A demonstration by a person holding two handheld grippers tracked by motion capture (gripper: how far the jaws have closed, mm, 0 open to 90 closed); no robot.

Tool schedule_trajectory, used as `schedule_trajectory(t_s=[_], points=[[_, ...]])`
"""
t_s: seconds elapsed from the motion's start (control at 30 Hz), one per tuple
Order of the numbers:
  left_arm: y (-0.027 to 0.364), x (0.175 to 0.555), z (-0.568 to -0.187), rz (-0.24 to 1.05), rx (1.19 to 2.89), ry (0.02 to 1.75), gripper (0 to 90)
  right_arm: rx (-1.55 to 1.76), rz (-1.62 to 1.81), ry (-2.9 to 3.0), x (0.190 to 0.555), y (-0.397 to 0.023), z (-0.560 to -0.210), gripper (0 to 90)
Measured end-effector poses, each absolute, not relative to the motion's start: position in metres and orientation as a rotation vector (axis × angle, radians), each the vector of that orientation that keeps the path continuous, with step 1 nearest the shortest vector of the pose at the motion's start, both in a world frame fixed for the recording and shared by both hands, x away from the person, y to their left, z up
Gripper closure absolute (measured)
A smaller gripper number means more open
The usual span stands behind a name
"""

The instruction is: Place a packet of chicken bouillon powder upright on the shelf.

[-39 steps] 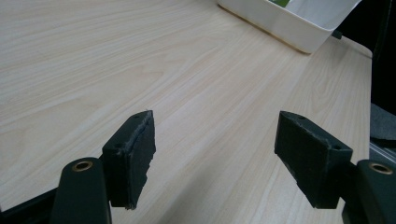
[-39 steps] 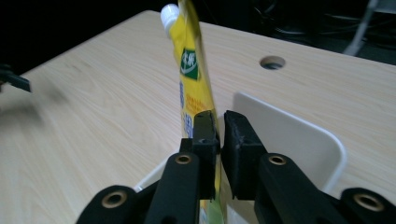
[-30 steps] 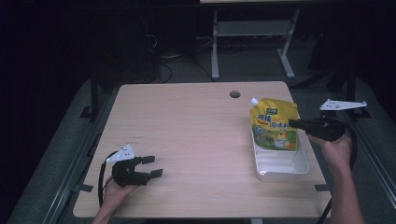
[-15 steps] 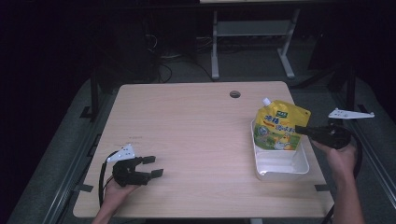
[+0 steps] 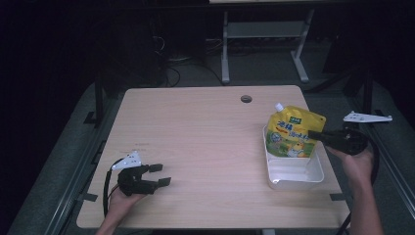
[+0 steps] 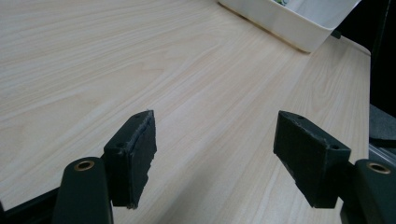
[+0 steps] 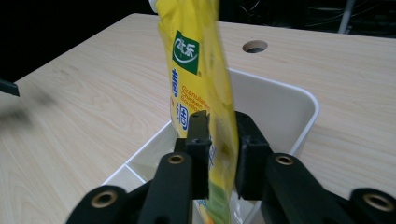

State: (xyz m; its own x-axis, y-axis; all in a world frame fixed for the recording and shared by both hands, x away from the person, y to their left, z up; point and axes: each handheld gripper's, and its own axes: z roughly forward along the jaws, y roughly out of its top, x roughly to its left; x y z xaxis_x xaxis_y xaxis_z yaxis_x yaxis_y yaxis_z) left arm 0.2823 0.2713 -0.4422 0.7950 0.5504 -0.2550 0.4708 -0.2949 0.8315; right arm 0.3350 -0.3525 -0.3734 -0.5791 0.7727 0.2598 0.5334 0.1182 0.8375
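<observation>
A yellow spouted pouch (image 5: 292, 137) stands upright in a white tray (image 5: 293, 183) at the table's right side, its spout up and to the left. My right gripper (image 5: 313, 135) reaches in from the right at the pouch's edge. In the right gripper view the pouch (image 7: 196, 70) looks blurred between the pads of this gripper (image 7: 222, 121), whose jaws have just been opening, so the grip looks slack, above the tray (image 7: 299, 100). My left gripper (image 5: 160, 175) rests on the table near the front left. Its jaws stand wide apart (image 6: 215, 154) with only bare wood between them.
A round cable hole (image 5: 246, 99) sits in the tabletop behind the tray. The tray's corner (image 6: 289, 23) lies far ahead of the left gripper. A metal stand (image 5: 264, 29) is on the dark floor beyond the table.
The right hand has brought the pouch slightly left and down toward the tray. Its jaws now sit a little wider around the pouch. The left gripper has not moved.
</observation>
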Motion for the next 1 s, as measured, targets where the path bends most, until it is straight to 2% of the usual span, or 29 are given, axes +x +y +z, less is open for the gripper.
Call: schedule_trajectory(t_s=[0.43, 1.0], points=[[0.273, 0.282, -0.442, 0.112, 1.96, 0.768, 29.4, 1.336, 1.452, 2.128, 0.324, -0.36, -0.372, 60.1], [0.275, 0.28, -0.441, 0.138, 1.995, 0.759, 28.8, 1.384, 1.461, 2.1, 0.29, -0.367, -0.38, 51.6]])
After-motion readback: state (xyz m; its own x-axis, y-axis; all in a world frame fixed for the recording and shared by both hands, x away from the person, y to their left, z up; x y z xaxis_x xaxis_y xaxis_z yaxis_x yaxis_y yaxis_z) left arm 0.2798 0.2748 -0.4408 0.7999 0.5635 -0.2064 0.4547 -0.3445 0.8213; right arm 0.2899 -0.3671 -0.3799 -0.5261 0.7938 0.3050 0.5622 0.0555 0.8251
